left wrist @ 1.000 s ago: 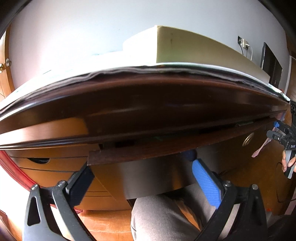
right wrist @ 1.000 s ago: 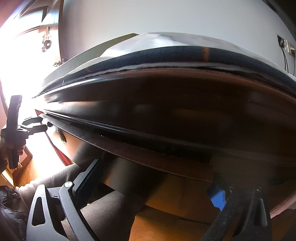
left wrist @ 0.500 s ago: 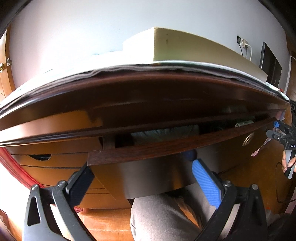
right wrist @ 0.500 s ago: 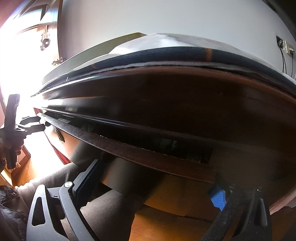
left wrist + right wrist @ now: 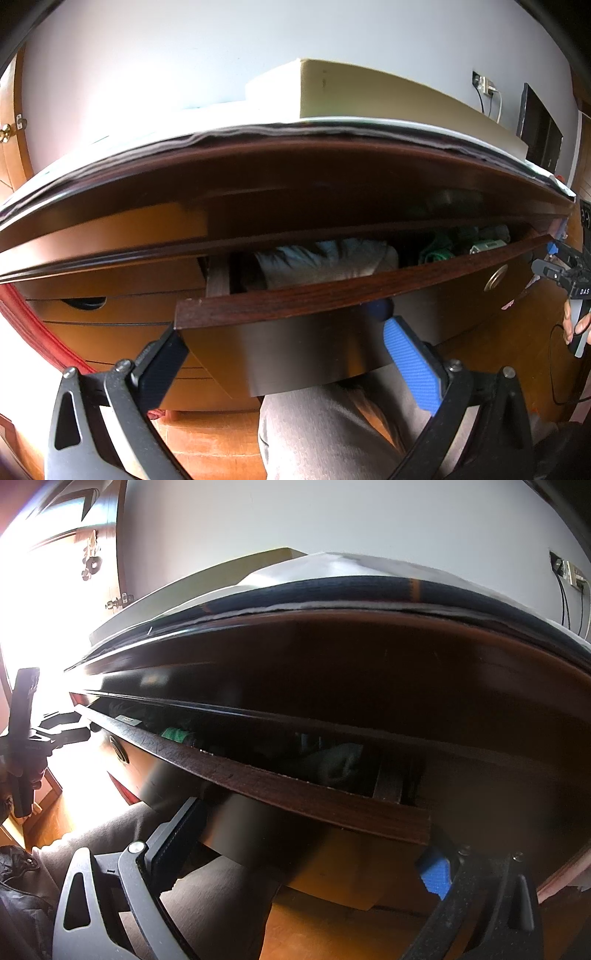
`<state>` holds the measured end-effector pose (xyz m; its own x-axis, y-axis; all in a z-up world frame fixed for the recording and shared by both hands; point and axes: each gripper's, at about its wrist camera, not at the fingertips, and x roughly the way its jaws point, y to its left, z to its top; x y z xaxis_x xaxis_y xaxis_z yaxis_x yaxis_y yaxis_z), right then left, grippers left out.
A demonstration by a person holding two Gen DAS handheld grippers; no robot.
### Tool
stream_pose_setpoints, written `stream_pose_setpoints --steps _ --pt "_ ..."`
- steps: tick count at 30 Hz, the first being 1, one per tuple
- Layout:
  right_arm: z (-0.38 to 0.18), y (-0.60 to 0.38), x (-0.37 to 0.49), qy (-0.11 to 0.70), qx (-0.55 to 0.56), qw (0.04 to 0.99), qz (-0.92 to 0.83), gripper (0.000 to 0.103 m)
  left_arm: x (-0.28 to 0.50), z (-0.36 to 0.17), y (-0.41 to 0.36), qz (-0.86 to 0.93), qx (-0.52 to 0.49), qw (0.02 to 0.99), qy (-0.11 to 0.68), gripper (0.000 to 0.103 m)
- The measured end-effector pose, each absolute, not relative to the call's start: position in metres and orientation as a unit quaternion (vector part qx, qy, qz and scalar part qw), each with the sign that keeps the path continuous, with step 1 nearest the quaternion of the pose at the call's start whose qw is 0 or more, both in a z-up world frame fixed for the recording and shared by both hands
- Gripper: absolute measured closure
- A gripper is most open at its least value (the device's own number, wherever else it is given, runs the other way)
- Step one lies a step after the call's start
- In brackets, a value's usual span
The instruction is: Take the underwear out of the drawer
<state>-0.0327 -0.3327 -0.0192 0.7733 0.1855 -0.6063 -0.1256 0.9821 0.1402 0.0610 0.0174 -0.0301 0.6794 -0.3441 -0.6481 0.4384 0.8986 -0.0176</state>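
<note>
Left wrist view: drawer [image 5: 354, 295] partly open, grey underwear [image 5: 325, 260] inside behind front panel.
Left tongs [image 5: 284, 354] and right tongs [image 5: 306, 845] both spread apart, below drawer front, holding nothing.

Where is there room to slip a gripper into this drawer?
Only the slot between the drawer front and the rail above it. Its left end looks dark and barer. Grey cloth fills the middle and green items crowd the right. The slot is narrow, probably too tight yet.
</note>
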Motion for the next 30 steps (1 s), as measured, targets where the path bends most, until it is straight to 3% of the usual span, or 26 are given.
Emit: stream_pose_setpoints --steps 30 --pt "-0.0231 -0.3330 -0.0328 0.325 0.045 0.941 0.084 0.001 0.0580 -0.0374 0.0161 -0.213 0.071 0.914 0.338 0.000"
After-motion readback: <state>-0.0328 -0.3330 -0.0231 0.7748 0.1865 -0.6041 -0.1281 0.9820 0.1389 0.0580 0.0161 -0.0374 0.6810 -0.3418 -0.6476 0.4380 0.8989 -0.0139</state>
